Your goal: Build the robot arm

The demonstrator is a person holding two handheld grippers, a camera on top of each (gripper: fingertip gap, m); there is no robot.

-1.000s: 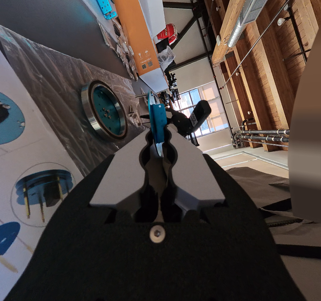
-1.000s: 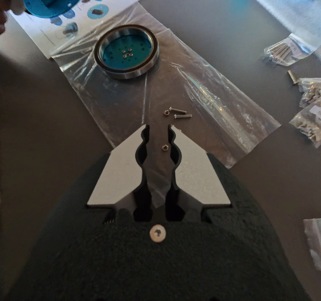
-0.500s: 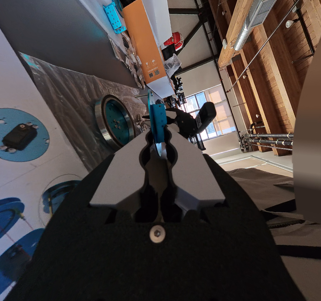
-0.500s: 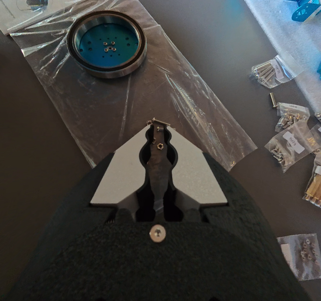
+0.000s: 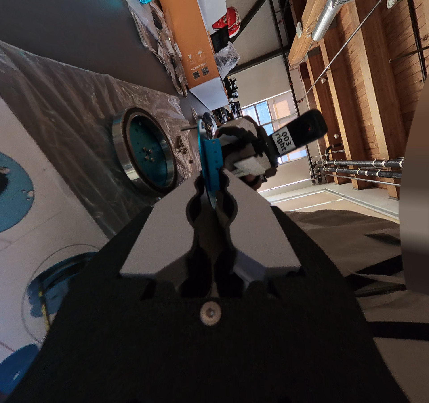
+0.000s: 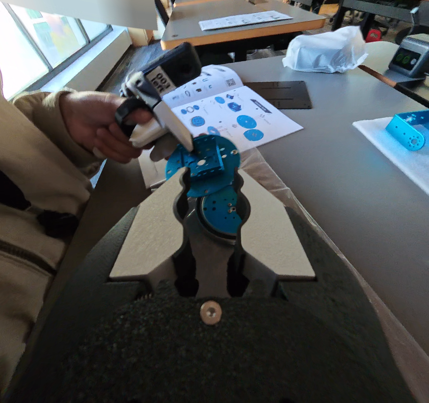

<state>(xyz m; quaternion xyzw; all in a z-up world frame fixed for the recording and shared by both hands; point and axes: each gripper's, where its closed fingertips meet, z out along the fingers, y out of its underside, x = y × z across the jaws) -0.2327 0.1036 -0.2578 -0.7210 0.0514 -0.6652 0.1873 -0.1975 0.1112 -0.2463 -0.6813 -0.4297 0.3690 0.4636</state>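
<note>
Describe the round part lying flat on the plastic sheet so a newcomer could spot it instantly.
Start at the grey table and find the clear plastic sheet beside the open white instruction booklet. On that sheet lies a silver metal ring with a blue perforated disc inside. Unlike the bare blue round plate held in the air, it has a thick steel rim.

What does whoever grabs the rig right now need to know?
Left gripper: shut on the edge of the blue disc with a square bracket on it, held in the air above the table.
Right gripper: open, empty, pointing at that disc from close by.
Metal ring with a blue plate inside lies flat on the plastic sheet, just below the disc.
Loose screws and nuts lie on the sheet beside the ring; the open booklet is behind it.
Done: disc lifted. Not done: disc is not on the ring, and the screws lie loose.
</note>
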